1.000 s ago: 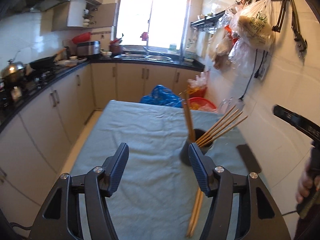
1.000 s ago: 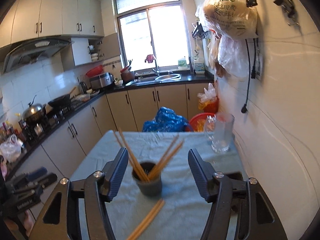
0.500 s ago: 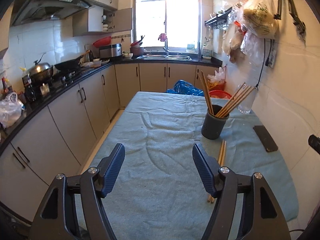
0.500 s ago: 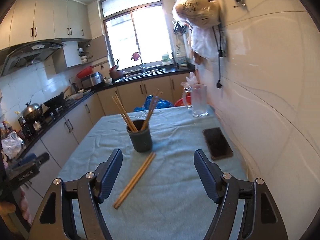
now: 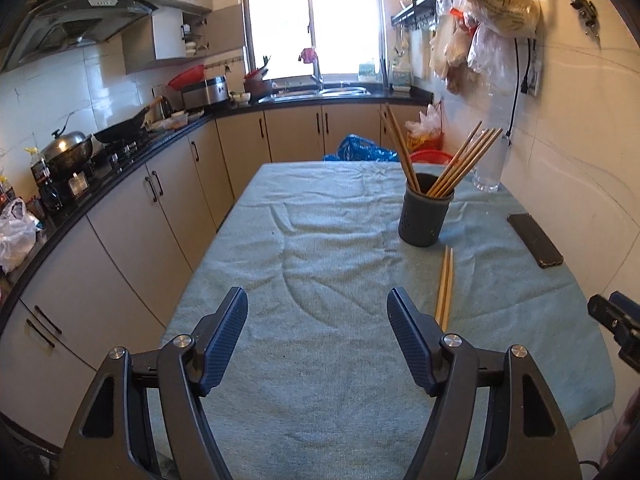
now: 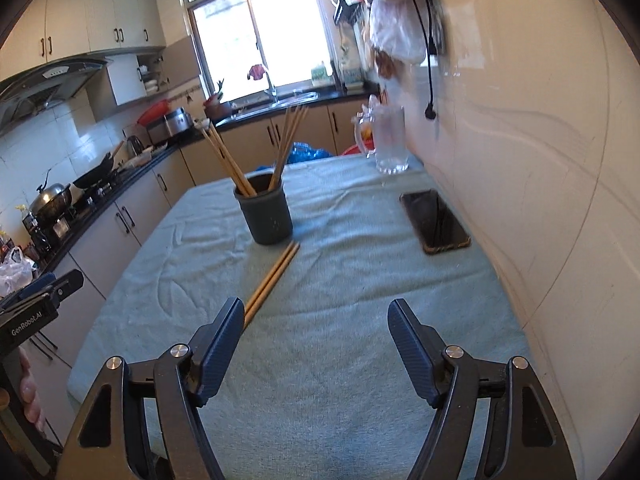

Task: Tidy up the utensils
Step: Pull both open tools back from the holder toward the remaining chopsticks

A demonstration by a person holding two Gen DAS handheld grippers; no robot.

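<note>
The left gripper (image 5: 318, 336) hangs over the near half of the tabletop, its jaws wide with only bare cloth between them; they have just been opening. The right gripper (image 6: 316, 346) stands likewise wide and empty, its jaws having opened a moment ago and now holding steady, above the near end by the wall-side edge.

Just ahead of the left gripper's right finger, and just past the right gripper's left finger, lies a loose pair of chopsticks (image 5: 445, 284) flat on the green cloth (image 5: 320, 240), side by side, their far tips close to the foot of the dark holder (image 5: 424, 218). The holder stands upright around mid-table toward the wall side, with more chopsticks fanned out of it.

Between holder and wall edge a black phone (image 6: 434, 220) lies flat, near the edge. A clear glass mug (image 6: 390, 140) stands at the far wall-side corner.

The cabinet-side half of the tabletop and the whole near end are bare cloth. A narrow aisle runs between that edge and the counter cabinets (image 5: 132, 216).
</note>
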